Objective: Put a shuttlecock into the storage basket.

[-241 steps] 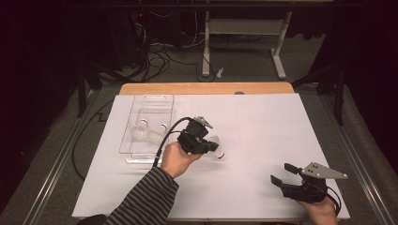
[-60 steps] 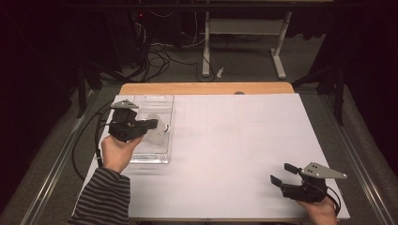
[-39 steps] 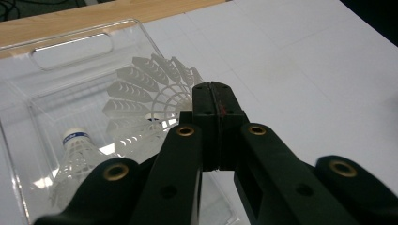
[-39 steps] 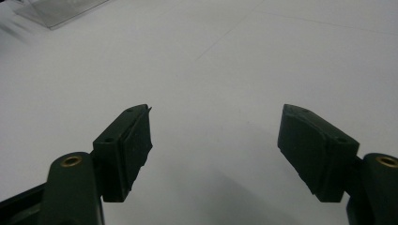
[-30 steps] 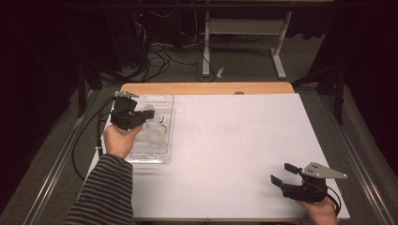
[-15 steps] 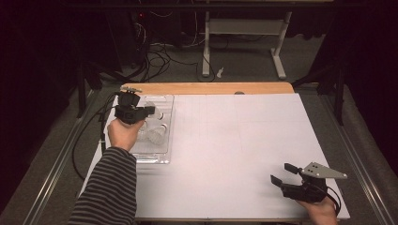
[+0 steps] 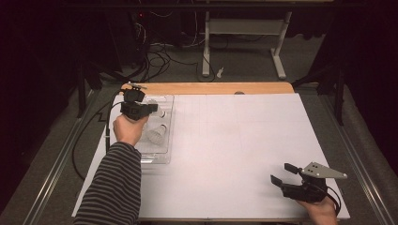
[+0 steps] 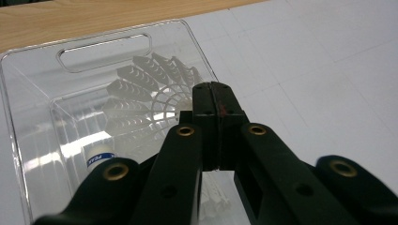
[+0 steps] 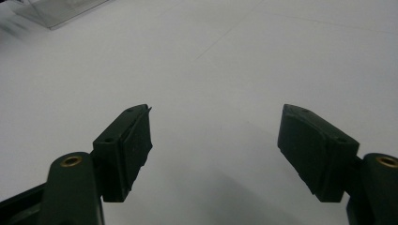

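Observation:
A clear plastic tray point(image 7: 170, 140) lies at the left edge of the white paper, with white shuttlecocks point(image 7: 157, 135) in it. My left gripper point(image 7: 152, 108) hovers over the tray's far end. In the left gripper view its jaws point(image 8: 211, 86) are pressed flat together, and white feathers of a shuttlecock point(image 8: 215, 198) stick out just beneath the pads. Another shuttlecock point(image 8: 141, 103) lies in the tray point(image 8: 28, 117) behind them, its cork toward the lower left. My right gripper point(image 7: 280, 172) rests at the near right corner of the paper, jaws point(image 9: 216, 136) wide apart with nothing between them.
White paper point(image 7: 244, 140) covers the table, with a strip of bare wood point(image 7: 211, 88) along its far edge. Black cable point(image 7: 89, 140) trails from the left gripper off the table's left side. Desk legs and cords stand on the floor beyond.
The left hand has moved along the tray toward its far end and sunk a little, jaws still shut. The right gripper has kept still.

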